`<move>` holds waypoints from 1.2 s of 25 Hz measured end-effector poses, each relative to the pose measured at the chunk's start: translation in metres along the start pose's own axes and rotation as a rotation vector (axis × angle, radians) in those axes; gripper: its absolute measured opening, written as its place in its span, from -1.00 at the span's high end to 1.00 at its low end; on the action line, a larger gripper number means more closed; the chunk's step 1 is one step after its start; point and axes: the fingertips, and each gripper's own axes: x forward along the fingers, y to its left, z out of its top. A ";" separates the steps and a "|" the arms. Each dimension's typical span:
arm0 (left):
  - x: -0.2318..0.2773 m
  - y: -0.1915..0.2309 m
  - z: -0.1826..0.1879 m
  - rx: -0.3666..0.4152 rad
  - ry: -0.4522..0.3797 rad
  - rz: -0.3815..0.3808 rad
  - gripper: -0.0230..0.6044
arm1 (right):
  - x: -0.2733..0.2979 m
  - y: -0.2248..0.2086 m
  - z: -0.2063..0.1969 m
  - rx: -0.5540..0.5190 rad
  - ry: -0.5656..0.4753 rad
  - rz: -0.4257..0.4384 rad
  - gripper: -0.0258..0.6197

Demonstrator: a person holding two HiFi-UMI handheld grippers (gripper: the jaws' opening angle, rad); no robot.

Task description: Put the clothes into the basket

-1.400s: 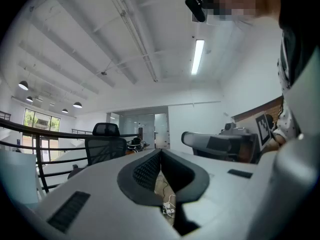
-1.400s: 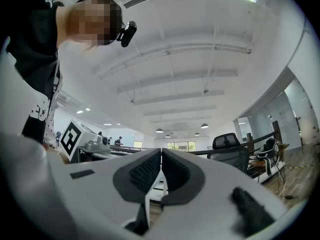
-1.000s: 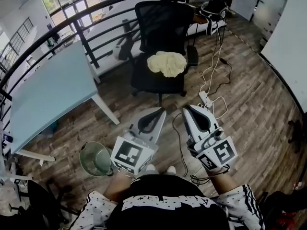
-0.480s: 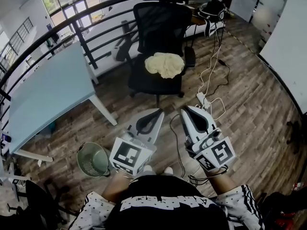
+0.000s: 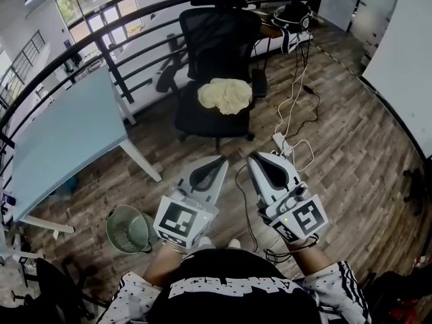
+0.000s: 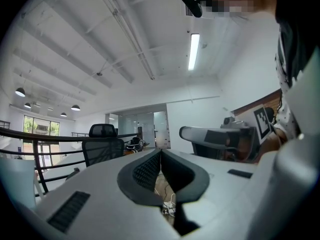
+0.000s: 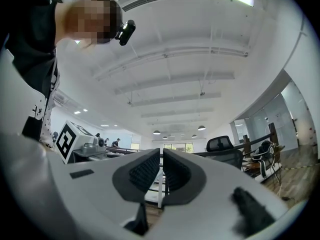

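Now we are standing on a wood floor [image 5: 351,133], table [image 5: 67,133] at left. The clothes [image 5: 225,95] are lying on the chair [image 5: 219,32] ahead, and the basket [image 5: 127,229] is sitting on the floor near the table. We are holding the left gripper [image 5: 219,162] and right gripper [image 5: 255,159] closed and empty.

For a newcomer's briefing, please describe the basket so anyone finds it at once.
Find the pale blue table on the left. On the wood floor by its near end stands the basket, the only round, open, grey-green container there.
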 end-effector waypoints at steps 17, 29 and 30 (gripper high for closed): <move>0.035 -0.028 0.009 0.040 -0.013 0.020 0.89 | -0.029 -0.039 0.003 -0.001 0.000 0.005 0.83; 0.046 -0.002 -0.003 0.051 -0.003 0.002 0.89 | -0.005 -0.051 -0.010 -0.006 0.020 -0.016 0.83; 0.049 0.003 -0.004 0.060 -0.002 -0.002 0.89 | 0.000 -0.052 -0.011 0.001 0.020 -0.017 0.83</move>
